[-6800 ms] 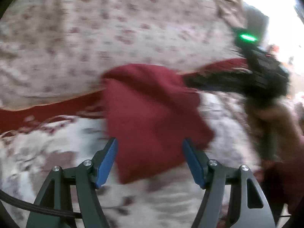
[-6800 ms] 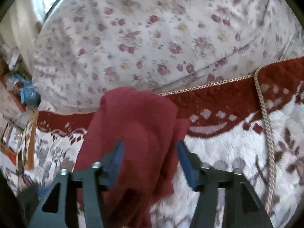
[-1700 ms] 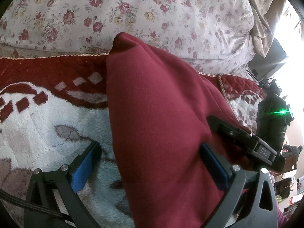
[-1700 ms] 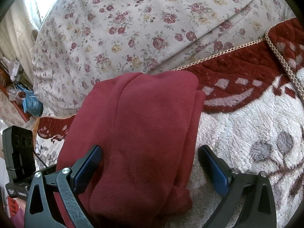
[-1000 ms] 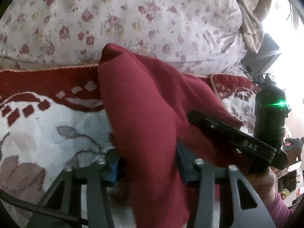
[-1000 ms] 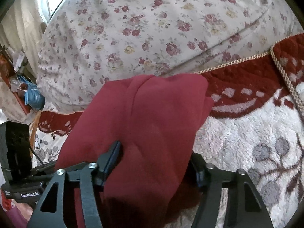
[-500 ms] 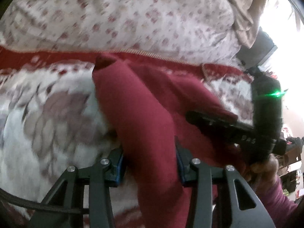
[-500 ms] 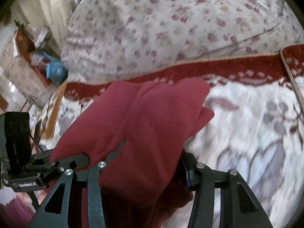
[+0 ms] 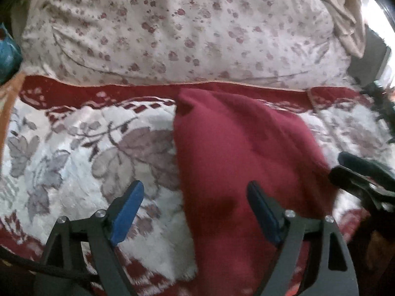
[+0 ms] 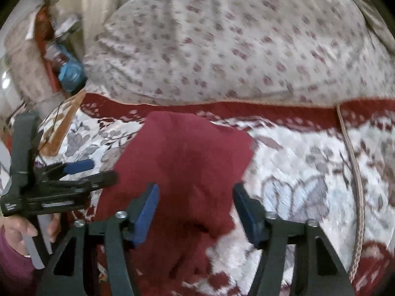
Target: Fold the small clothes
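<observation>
A folded dark red garment lies on the white and red floral blanket; it also shows in the right wrist view. My left gripper is open, its blue pads on either side of the garment's near left edge, not gripping it. My right gripper is open over the garment's near end. The left gripper also shows at the left of the right wrist view, and the right gripper at the right edge of the left wrist view.
A large floral pillow lies behind the blanket. A gold cord trim runs down the blanket at the right. Clutter with a blue object sits beyond the bed's left edge.
Both grippers were shut on the red garment half a second ago; now both have opened and pulled back, and the garment lies flat on the blanket.
</observation>
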Tool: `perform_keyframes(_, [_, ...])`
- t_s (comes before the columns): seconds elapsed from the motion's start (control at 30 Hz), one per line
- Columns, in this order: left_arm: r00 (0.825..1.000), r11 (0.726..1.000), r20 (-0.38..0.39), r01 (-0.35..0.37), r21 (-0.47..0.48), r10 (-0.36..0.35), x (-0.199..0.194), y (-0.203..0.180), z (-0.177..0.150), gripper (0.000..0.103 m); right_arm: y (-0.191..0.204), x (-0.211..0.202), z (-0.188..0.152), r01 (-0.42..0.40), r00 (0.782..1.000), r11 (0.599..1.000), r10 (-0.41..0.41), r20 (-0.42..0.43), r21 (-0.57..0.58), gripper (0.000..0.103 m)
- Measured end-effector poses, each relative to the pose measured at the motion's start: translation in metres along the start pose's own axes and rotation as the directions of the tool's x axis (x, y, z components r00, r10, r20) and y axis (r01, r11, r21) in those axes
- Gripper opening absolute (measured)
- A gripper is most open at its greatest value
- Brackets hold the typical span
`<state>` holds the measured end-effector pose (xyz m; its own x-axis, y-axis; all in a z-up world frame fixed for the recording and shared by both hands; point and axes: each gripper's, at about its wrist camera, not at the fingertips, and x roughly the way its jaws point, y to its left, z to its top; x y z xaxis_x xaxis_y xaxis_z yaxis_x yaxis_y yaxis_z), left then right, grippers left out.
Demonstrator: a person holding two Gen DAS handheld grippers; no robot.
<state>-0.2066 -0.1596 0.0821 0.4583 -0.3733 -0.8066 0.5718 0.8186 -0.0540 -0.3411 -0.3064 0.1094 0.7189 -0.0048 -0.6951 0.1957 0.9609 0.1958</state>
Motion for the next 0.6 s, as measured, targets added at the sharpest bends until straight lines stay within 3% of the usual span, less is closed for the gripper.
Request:
perform_keyframes(0.1, [1.0,1.0,0.006,-0.021,0.001,0.021,0.011,0.003,-0.008,0.086,0.017,0.018,0.003,0.001,1.0,0.998,-0.003,-0.02,-0.057,0.049])
perform_keyframes(0.23, [0.999,1.0,0.049,-0.009,0.002,0.009,0.015,0.008,-0.014,0.093,0.019,0.053,-0.008,0.137,0.986,0.982,-0.148,-0.08,-0.132,0.044])
perform_keyframes(0.27, [0.998,1.0,0.057,-0.005,0.004,0.005,0.015,0.008,-0.015,0.093,0.015,0.057,-0.011,0.141,0.984,0.982,-0.153,-0.088,-0.127,0.044])
perform_keyframes(0.4, [0.996,1.0,0.092,-0.022,0.018,0.02,0.015,0.005,-0.019,0.096,0.004,0.056,-0.016,0.106,0.991,0.992,-0.112,-0.078,-0.071,0.046])
perform_keyframes(0.6, [0.993,1.0,0.114,-0.023,0.009,0.022,0.013,0.004,-0.022,0.096,0.001,0.054,-0.022,0.09,0.993,0.996,-0.092,-0.079,-0.028,0.061])
